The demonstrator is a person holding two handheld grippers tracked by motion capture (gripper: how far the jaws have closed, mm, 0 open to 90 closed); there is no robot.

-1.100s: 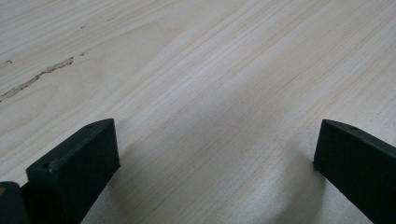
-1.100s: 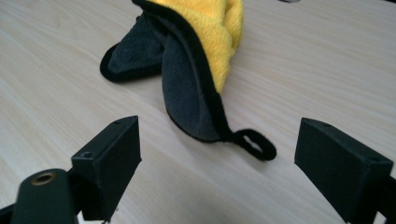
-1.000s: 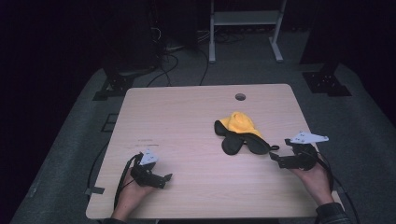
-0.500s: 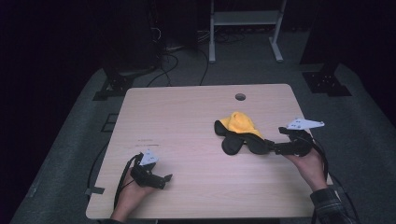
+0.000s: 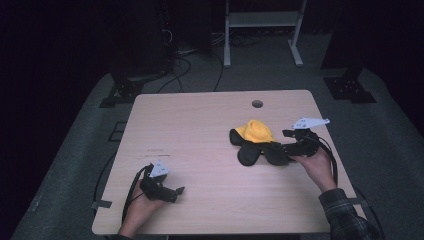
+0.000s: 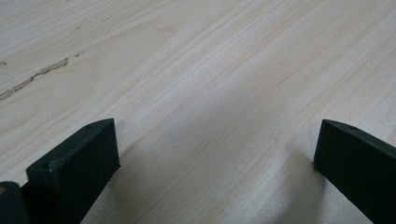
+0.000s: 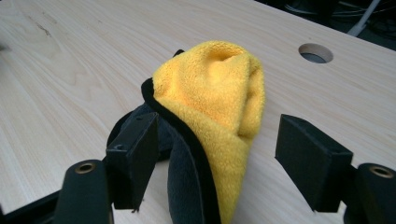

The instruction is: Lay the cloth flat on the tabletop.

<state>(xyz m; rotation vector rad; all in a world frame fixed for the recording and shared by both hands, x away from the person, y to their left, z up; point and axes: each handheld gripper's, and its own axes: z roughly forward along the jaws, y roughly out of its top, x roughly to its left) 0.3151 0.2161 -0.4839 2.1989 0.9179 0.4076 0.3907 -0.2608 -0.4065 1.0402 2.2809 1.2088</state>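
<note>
A crumpled cloth (image 5: 255,132), yellow fleece on one side and black on the other, lies right of centre on the wooden table (image 5: 200,125). My right gripper (image 5: 279,150) reaches it from the right. In the right gripper view the cloth (image 7: 219,93) rises between the jaws of the right gripper (image 7: 219,142). Those jaws have just been closing. The left jaw sits against the black fold and the right jaw stands apart from the yellow edge. My left gripper (image 5: 176,192) rests near the front left edge, and the left gripper (image 6: 210,154) is open over bare wood.
A round cable hole (image 5: 257,103) sits in the table behind the cloth, also visible as the hole (image 7: 315,52) in the right gripper view. Black stands and cables crowd the dark floor beyond the far edge.
My right gripper has moved left and slightly up, from beside the cloth to straddling its near edge, with its jaws narrowing. The left gripper has stayed put.
</note>
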